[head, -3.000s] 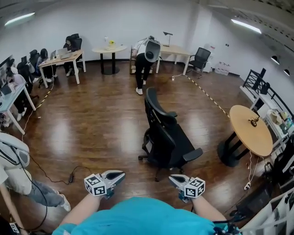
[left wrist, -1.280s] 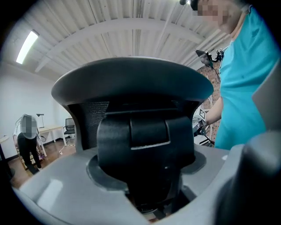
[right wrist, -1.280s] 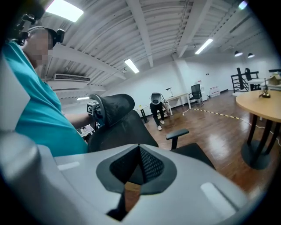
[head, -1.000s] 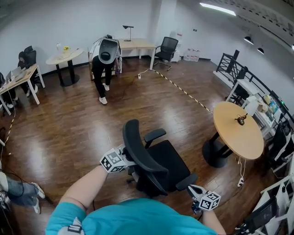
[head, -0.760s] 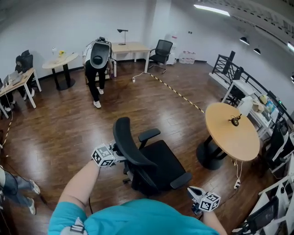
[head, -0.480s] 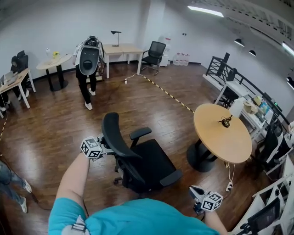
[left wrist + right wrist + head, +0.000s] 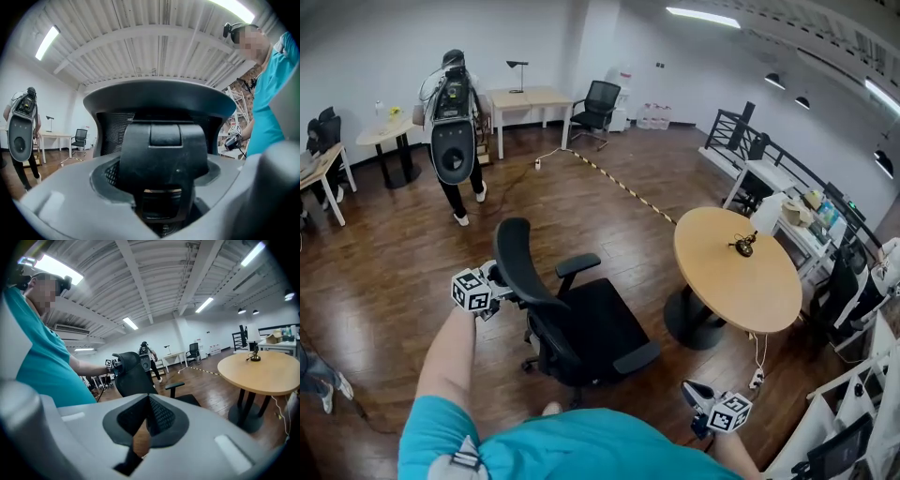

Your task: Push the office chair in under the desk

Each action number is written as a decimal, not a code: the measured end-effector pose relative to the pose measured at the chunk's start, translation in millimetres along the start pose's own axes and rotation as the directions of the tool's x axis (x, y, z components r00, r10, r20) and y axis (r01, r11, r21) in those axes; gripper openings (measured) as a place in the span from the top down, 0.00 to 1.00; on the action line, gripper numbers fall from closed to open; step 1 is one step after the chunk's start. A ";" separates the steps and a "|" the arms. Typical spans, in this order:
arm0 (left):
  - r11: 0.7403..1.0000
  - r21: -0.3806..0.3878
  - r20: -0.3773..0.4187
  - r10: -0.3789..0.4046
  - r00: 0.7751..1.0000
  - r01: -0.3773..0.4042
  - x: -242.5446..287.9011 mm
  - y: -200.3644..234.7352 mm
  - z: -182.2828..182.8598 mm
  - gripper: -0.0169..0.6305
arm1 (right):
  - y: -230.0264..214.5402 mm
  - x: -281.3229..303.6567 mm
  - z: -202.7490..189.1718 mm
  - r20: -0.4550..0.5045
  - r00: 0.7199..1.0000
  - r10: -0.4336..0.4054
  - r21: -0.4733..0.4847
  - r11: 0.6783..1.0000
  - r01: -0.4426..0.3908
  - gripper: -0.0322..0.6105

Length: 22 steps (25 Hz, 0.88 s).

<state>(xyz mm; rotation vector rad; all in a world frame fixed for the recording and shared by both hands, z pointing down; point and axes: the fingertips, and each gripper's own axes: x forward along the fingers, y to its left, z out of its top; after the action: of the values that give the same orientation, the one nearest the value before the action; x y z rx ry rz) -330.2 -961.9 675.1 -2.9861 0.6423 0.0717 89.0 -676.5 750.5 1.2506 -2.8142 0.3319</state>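
Note:
The black office chair [image 7: 572, 323] stands on the wood floor in the middle of the head view, its seat facing the round wooden table [image 7: 736, 272] to the right. My left gripper [image 7: 487, 281] is at the top of the backrest, from behind. In the left gripper view the backrest's rim [image 7: 159, 101] and black rear bracket [image 7: 164, 150] fill the space between the jaws, which hold the bracket and are opening slightly. My right gripper [image 7: 705, 405] hangs low at the right, shut and holding nothing, and its own view looks past the chair [image 7: 133, 376] and the table [image 7: 262, 371].
A person [image 7: 450, 131] wearing a backpack-like device stands at the back left. Behind are a desk with a lamp [image 7: 525, 97], another chair [image 7: 598, 98] and a small round table [image 7: 384, 131]. A tape strip [image 7: 619, 183] crosses the floor. Railing and shelves [image 7: 750, 141] line the right.
My left gripper went from low in front of me to the chair's backrest. Since then the chair, held there, has turned and shifted while the round table came closer. The right gripper stayed low.

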 end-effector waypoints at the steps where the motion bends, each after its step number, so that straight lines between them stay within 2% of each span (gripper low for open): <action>1: 1.000 0.004 -0.003 -0.009 1.000 0.009 10.0 4.1 0.2 0.29 | -6.5 5.7 3.9 0.000 1.000 0.001 -0.003 1.000 -0.001 0.95; 6: 0.994 0.046 -0.087 -0.093 0.992 0.097 54.9 14.2 -14.1 0.29 | -30.9 42.8 14.8 0.011 1.000 0.008 -0.005 1.000 -0.008 0.95; 12: 0.978 0.099 -0.179 -0.165 0.970 0.185 108.7 15.6 -30.1 0.31 | -69.5 71.2 26.4 0.024 0.999 -0.023 0.009 1.000 0.023 0.95; 16: 0.974 0.102 -0.185 -0.181 0.966 0.203 151.1 20.4 -34.4 0.31 | -99.4 84.6 32.9 0.025 0.999 -0.044 0.017 0.999 0.044 0.95; 22: 0.970 0.096 -0.189 -0.202 0.961 0.223 189.7 53.1 -48.7 0.30 | -135.6 117.7 36.6 0.071 0.995 -0.076 0.042 0.996 0.073 0.95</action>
<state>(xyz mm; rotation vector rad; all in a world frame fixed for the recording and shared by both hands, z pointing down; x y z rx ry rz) -177.9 -1092.1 707.4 -2.9469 0.3223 -0.2414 111.6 -858.3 753.6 1.3997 -2.8249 0.3467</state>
